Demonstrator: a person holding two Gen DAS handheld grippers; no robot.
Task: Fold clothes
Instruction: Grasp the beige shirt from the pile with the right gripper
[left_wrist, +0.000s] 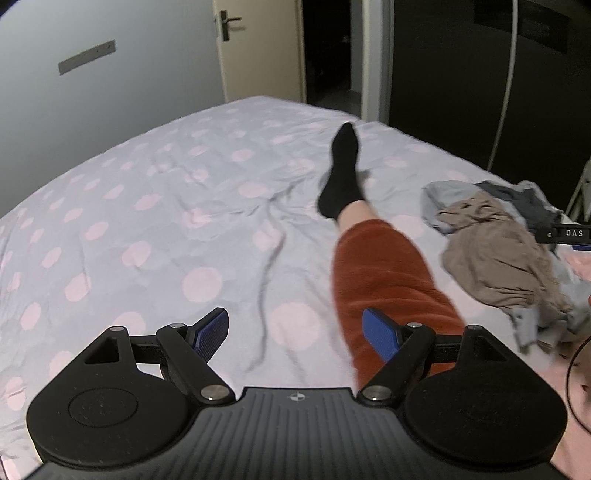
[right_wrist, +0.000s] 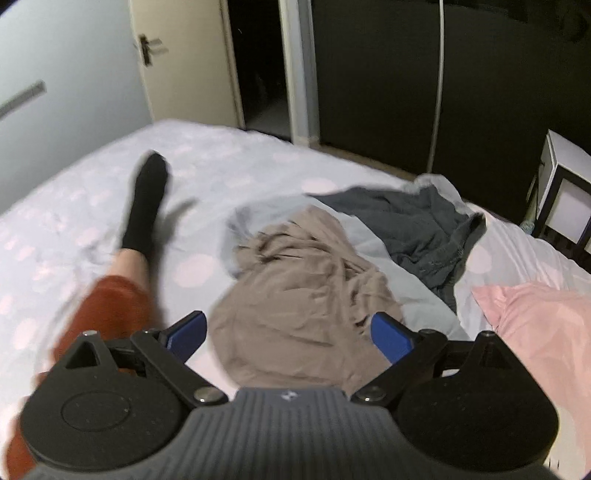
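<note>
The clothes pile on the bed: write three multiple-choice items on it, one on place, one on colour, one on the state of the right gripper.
1. Where does the clothes pile lie?
A. on the floor
B. on the bed
C. on a chair

2. What colour is the garment on top?
A. beige
B. red
C. green

3. How do the right gripper's fingers stand?
A. shut on cloth
B. open, holding nothing
C. out of view

Answers:
1 B, it rests on the dotted bed sheet.
2 A, the beige garment overlies the grey ones.
3 B, the right gripper is spread wide above the cloth.

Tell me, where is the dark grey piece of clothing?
In the right wrist view the dark grey garment lies crumpled on the bed, at the far right of the pile, just behind the beige garment and up from the pink pillow.
</note>
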